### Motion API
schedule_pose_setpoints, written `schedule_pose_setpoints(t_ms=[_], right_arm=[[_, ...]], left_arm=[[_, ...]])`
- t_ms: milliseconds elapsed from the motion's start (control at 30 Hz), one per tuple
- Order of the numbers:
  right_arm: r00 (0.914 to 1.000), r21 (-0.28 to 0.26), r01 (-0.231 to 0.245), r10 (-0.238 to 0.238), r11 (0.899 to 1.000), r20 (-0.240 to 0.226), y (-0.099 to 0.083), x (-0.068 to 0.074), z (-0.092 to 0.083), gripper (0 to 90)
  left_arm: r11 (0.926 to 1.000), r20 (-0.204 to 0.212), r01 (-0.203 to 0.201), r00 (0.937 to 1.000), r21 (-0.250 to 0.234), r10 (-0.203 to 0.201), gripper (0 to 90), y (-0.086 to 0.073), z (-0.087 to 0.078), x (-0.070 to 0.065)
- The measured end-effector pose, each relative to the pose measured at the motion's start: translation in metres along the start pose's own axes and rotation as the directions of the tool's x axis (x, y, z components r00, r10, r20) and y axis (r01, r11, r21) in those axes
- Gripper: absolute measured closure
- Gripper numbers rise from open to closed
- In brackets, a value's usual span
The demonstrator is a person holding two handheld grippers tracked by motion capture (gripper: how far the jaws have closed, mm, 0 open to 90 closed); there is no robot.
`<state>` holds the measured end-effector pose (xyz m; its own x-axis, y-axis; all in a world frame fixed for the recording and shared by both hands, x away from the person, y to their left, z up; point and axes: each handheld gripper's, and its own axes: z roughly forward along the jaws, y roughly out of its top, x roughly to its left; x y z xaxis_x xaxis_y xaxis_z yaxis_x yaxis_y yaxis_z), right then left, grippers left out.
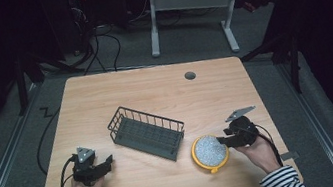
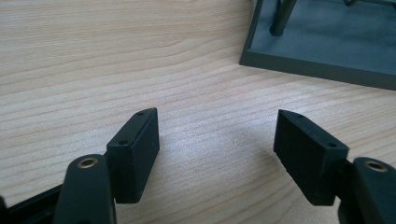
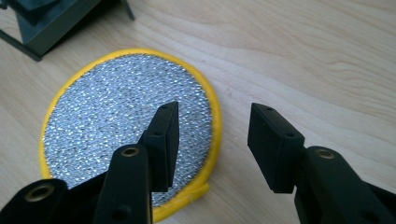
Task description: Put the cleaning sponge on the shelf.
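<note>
Your right gripper [image 3: 212, 149] has its jaws spread, straddling the yellow rim of the scrubber [image 3: 116, 121]: one jaw over the silver face, the other over bare table [image 3: 303, 56] past the rim. Whether either jaw touches the pad cannot be told; nothing is clamped. From the high view the right gripper [image 1: 223, 140] sits at the scrubber's [image 1: 209, 152] 3 o'clock edge, your hand behind it.

Your left gripper [image 2: 217, 154] is also spread, jaws holding nothing, with only wood grain between them. The basket's [image 2: 327, 46] grey base corner lies ahead at about 1 o'clock, apart from the jaws. In the high view the left gripper [image 1: 107, 163] rests low near the table's 7 o'clock corner, pointing toward the basket [image 1: 146, 133].

Status: the scrubber lies flat on the table, just beside the basket's near right end, at roughly 5 o'clock from it (not touching, as far as can be seen). The basket looks empty.

Judgement: the work appears to be at its opening step. The grasp is lined up but not closed; lifting the scrubber and, most likely, setting it in the basket remain.
</note>
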<state>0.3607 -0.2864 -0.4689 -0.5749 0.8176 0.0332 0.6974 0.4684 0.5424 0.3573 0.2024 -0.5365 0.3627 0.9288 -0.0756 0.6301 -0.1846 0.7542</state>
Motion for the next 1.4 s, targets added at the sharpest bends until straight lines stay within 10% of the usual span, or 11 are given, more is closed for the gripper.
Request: schedule_pose_setpoints(t_ms=[400,667,1400], right_arm=[[0.9982,0.117,0.031,-0.024,0.993,-0.054,0.01,0.006,0.017,52.4],[0.995,0.174,-0.031,0.047,0.984,-0.088,0.011,0.002,0.024,56.8],[0.9939,0.144,0.072,-0.059,0.987,-0.094,0.009,0.002,0.025,82.9]], left_arm=[[0.9999,0.013,0.011,0.9998,-0.001,-0.011,31.2,0.0,-0.001,0.002],[0.9999,0.017,0.014,0.9998,-0.002,-0.014,30.6,0.0,-0.001,0.002],[0.9995,-0.01,-0.028,0.9996,0.013,0.028,29.8,0.0,0.001,-0.003]])
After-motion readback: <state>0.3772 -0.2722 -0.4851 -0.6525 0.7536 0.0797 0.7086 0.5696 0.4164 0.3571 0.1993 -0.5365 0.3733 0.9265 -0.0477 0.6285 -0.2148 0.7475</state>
